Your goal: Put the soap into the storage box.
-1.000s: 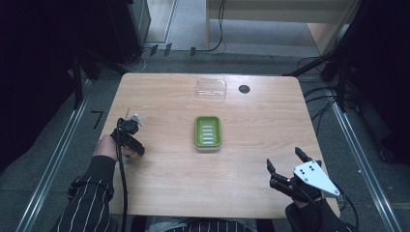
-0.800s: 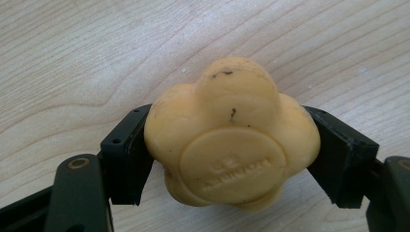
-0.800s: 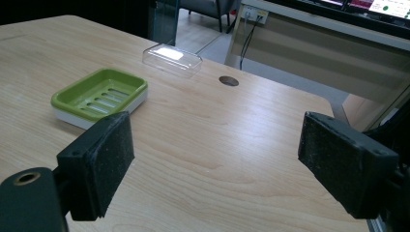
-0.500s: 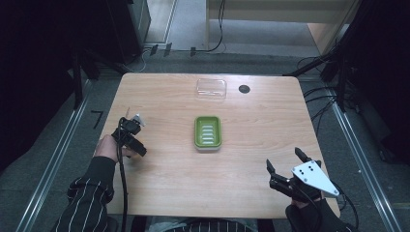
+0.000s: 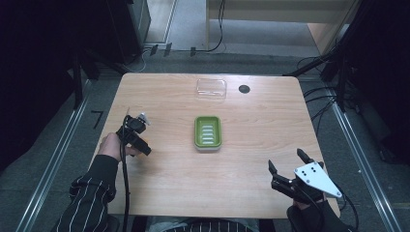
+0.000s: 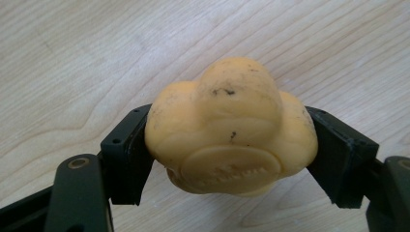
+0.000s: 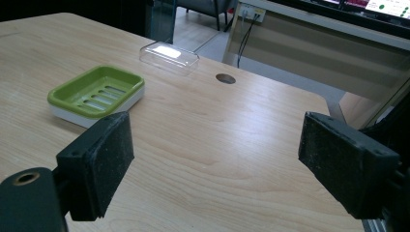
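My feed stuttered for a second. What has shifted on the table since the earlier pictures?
Hardly anything. The left tool stays clamped on the yellow soap near the table's left edge, perhaps drifting slightly. The right tool remains open and still at the near right corner. The green soap dish and the clear lid sit where they were.

Even overhead light falls on the tabletop [image 5: 251, 159] in the high view, while the surroundings sink into near black. Shadows there are short and soft. In the right gripper view a clear lid [image 7: 169, 57] carries a white glare patch, and the near tongs [image 7: 227, 169] are slightly soft. In the left gripper view a yellow lump [image 6: 232, 130] is bright and fairly sharp, the wood grain crisp.
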Action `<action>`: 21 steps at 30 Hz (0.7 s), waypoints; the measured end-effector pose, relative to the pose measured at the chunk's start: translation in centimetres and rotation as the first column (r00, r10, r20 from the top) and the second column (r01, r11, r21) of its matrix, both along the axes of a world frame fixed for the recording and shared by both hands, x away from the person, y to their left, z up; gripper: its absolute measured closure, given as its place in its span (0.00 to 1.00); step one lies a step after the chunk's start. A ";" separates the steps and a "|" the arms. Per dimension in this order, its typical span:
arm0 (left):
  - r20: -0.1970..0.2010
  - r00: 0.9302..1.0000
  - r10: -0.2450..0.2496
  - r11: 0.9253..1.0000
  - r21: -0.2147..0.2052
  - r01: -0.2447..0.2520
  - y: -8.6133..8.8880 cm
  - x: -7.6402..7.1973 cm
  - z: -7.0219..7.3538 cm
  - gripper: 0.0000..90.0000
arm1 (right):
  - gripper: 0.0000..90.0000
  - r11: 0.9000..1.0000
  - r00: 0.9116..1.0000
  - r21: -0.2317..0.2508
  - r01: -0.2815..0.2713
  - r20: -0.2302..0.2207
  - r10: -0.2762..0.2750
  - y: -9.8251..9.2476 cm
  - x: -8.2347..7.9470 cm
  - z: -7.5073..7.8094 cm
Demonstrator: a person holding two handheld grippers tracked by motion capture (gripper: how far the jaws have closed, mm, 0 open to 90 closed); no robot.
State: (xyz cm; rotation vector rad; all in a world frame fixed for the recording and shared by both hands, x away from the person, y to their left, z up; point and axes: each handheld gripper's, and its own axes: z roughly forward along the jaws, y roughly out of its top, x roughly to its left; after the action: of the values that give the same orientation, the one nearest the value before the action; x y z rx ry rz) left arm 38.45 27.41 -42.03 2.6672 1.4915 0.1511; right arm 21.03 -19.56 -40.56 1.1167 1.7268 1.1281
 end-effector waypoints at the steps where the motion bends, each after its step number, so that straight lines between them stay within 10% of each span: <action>1: 0.000 1.000 -0.006 1.000 -0.003 0.006 -0.2 0.0 0.1 0.29 | 0.14 1.000 1.000 0.000 0.001 0.000 -0.001 0.0 0.0 0.0; 21: 0.016 0.996 -0.086 0.996 -0.010 0.086 -3.0 0.3 1.2 0.29 | 0.14 1.000 1.000 -0.004 0.012 -0.005 -0.012 -0.2 -0.4 0.0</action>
State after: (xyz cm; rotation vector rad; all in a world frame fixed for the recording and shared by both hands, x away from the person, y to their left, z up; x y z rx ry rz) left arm 38.77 24.43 -40.86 2.7095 1.3664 0.1573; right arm 20.67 -19.72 -40.56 1.1266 1.7232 1.1150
